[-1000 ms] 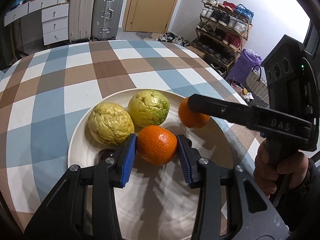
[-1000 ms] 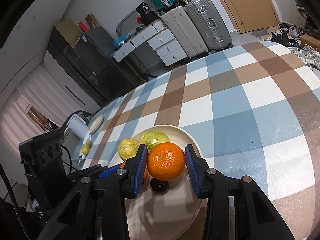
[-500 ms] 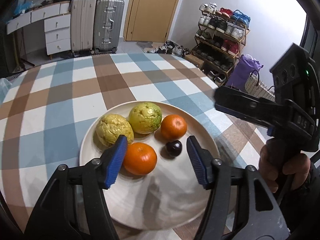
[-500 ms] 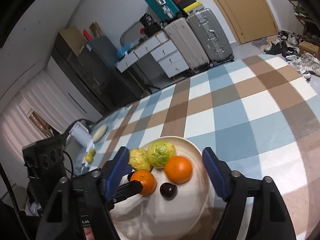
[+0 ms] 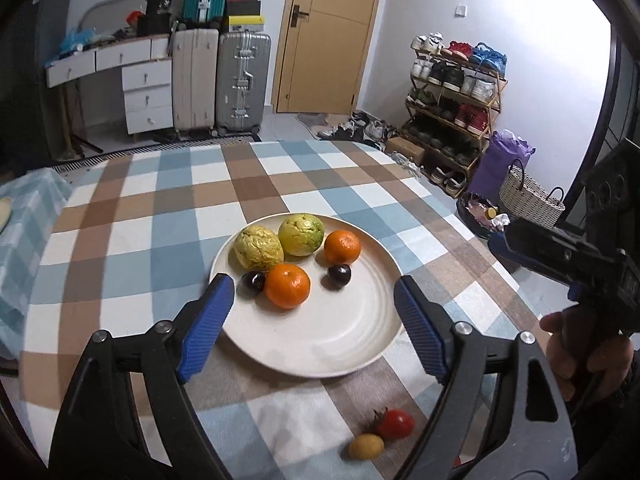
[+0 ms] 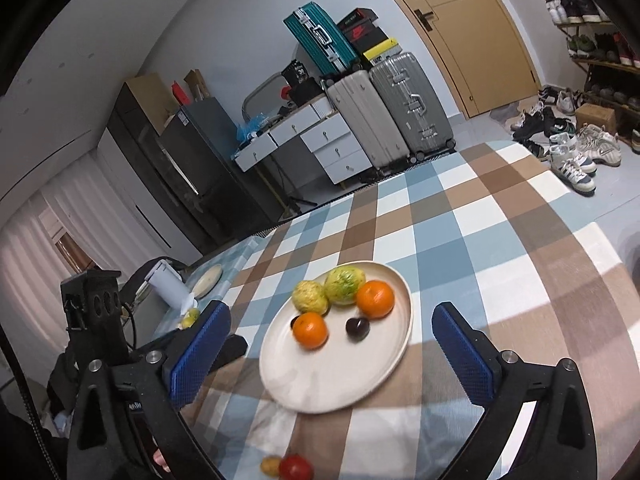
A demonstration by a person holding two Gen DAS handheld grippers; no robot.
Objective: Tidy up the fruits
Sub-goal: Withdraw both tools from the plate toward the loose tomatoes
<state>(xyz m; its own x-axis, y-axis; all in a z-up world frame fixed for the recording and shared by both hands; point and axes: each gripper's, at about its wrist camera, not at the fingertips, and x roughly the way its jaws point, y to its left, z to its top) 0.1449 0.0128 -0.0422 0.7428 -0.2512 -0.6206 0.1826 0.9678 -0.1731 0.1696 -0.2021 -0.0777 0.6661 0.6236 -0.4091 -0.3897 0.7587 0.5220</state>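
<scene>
Both grippers have just been opening, with nothing between their jaws: left gripper point(image 5: 310, 316) wide, right gripper point(image 6: 330, 354) widest. On the plate point(image 5: 340, 352) lie two oranges point(image 5: 287, 285), two guavas point(image 5: 300, 236) at twelve o'clock, and two dark fruits point(image 5: 339, 275), perhaps plums.

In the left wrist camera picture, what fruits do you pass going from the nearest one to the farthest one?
Small yellow fruit → red tomato → near orange → far orange → green-yellow bumpy fruit. The last three lie on the plate; the first two lie on the tablecloth.
</scene>
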